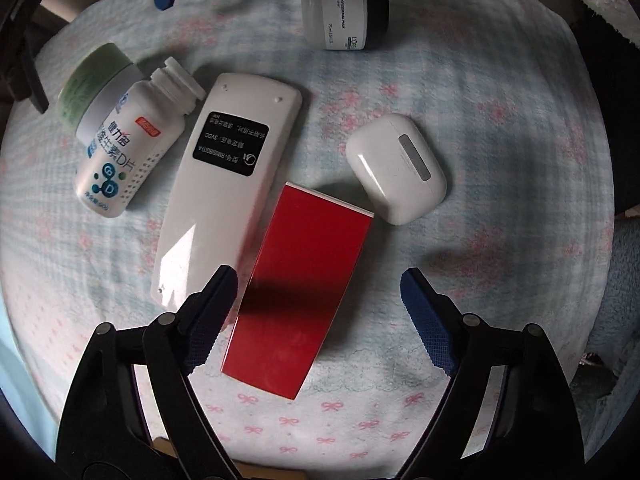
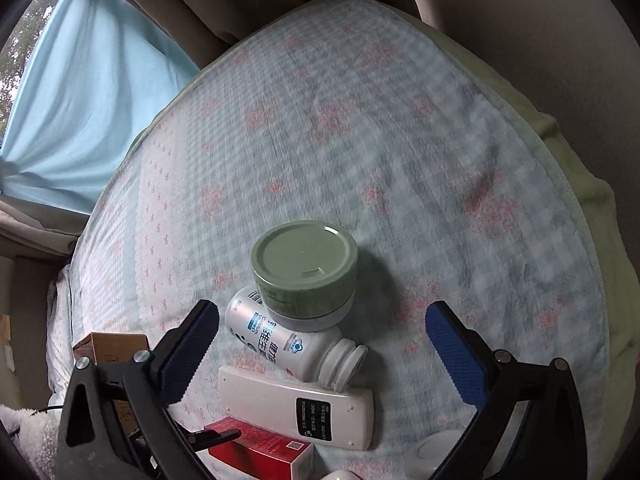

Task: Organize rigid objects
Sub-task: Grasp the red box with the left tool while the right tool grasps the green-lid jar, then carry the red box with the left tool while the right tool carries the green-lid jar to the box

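Note:
Seen straight down in the left wrist view, a red box (image 1: 304, 292) lies on the bedspread beside a white remote (image 1: 228, 200) turned face down. My left gripper (image 1: 318, 282) is open; the box sits between its blue pads, with a gap on the right side. An uncapped white pill bottle (image 1: 124, 148) lies against a green-lidded jar (image 1: 96, 80). A white earbuds case (image 1: 396, 168) and a black-lidded jar (image 1: 344, 10) lie farther off. My right gripper (image 2: 324, 312) is open above the green-lidded jar (image 2: 304, 264) and the pill bottle (image 2: 288, 344), holding nothing.
Everything rests on a soft blue-and-pink checked bedspread (image 2: 360, 140) with a green blanket (image 2: 580, 184) along its right edge. A light blue curtain (image 2: 92, 92) hangs at the left. A cardboard box (image 2: 108, 348) stands beside the bed.

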A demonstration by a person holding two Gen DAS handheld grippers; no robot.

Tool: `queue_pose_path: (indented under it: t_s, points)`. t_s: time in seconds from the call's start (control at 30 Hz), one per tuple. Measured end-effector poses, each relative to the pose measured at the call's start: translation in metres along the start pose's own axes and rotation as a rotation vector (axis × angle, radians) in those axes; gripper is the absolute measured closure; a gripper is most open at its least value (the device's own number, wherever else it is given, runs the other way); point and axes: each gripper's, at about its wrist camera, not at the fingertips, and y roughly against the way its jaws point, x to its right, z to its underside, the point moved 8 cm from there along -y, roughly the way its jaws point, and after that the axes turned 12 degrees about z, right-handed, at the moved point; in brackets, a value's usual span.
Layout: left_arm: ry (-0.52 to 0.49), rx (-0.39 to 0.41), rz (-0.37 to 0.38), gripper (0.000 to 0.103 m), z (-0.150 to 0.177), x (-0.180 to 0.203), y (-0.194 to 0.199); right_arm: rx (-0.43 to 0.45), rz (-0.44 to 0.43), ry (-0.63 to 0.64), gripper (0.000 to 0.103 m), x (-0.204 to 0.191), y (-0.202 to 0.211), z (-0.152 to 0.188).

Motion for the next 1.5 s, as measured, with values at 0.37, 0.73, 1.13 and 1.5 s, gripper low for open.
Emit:
queue_pose_path:
  t_s: [0.37, 0.73, 1.13, 1.5]
  points:
    - [-0.130, -0.014, 0.036, 0.045, -0.001, -0.003, -0.019, -0.037, -0.064, -0.033, 0.006, -0.010, -0.048, -0.003]
    - [-0.148, -0.046, 0.090, 0.062, -0.022, -0.015, -0.014, -0.011, -0.065, -0.016, 0.037, -0.010, -0.048, -0.011]
    - [-0.034, 0.002, 0.143, 0.062, -0.030, -0.041, 0.005, -0.003, -0.056, 0.011, 0.037, -0.017, -0.046, -0.013]
    - [0.267, 0.146, 0.211, 0.062, -0.015, -0.077, 0.057, 0.024, -0.051, 0.033, 0.037, -0.025, -0.025, -0.013]
